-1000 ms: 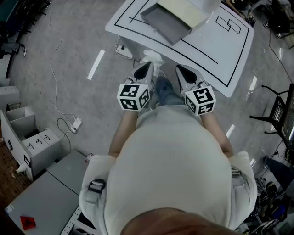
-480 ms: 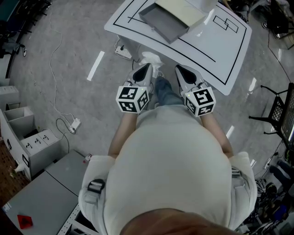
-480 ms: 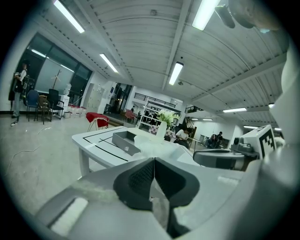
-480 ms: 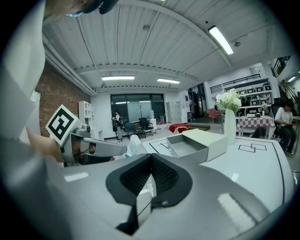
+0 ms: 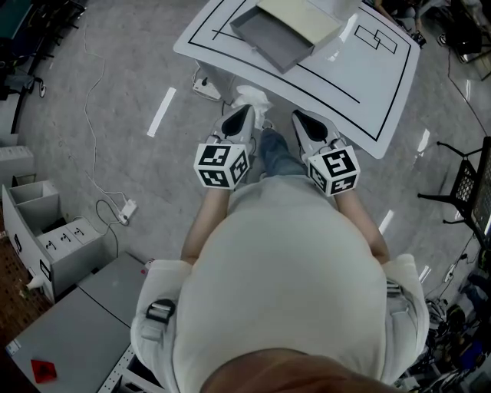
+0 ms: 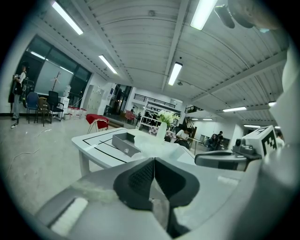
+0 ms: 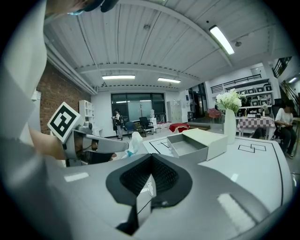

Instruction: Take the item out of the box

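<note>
We hold the left tongs (image 5: 245, 111) and the right tongs (image 5: 301, 117) both closed on nothing, side by side, short of the white line-marked surface (image 5: 360, 77). The shallow grey open box (image 5: 268, 37) lies well ahead on it. A cream flat slab (image 5: 303, 17) sits at its far side, lid or item we cannot tell. We judge it light, stiff card, best pinched by an edge.

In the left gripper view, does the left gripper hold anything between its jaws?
No, the left gripper has its jaws pressed together with nothing between them, and the grey box stands apart on the white table.
</note>
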The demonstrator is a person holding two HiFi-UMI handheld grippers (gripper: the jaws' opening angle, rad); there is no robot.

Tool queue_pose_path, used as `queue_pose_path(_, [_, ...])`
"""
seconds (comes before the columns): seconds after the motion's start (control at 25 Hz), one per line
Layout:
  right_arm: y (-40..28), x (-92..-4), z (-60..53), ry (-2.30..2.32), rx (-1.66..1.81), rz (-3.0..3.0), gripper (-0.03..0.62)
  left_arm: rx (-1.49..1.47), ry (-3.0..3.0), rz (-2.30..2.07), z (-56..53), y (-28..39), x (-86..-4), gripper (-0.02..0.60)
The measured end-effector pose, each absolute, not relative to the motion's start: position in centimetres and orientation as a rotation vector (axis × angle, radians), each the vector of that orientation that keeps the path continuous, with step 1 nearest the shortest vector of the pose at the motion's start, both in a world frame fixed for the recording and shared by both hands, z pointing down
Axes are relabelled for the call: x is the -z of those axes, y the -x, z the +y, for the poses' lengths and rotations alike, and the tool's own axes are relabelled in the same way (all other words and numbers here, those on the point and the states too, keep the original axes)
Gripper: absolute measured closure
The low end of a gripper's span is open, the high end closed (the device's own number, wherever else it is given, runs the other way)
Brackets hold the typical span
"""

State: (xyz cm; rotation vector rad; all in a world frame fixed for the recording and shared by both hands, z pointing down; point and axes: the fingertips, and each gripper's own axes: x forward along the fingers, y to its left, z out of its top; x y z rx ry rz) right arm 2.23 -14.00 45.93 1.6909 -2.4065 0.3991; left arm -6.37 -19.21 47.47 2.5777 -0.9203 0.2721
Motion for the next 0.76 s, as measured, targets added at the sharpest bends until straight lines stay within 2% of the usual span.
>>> queue_pose_path(0.76, [-2.05, -46.14, -14.37, -1.684, -0.386, -2.392, 0.606, -0.267, -2.575, -0.915, -19.74, 6.39, -47.53, 0.577])
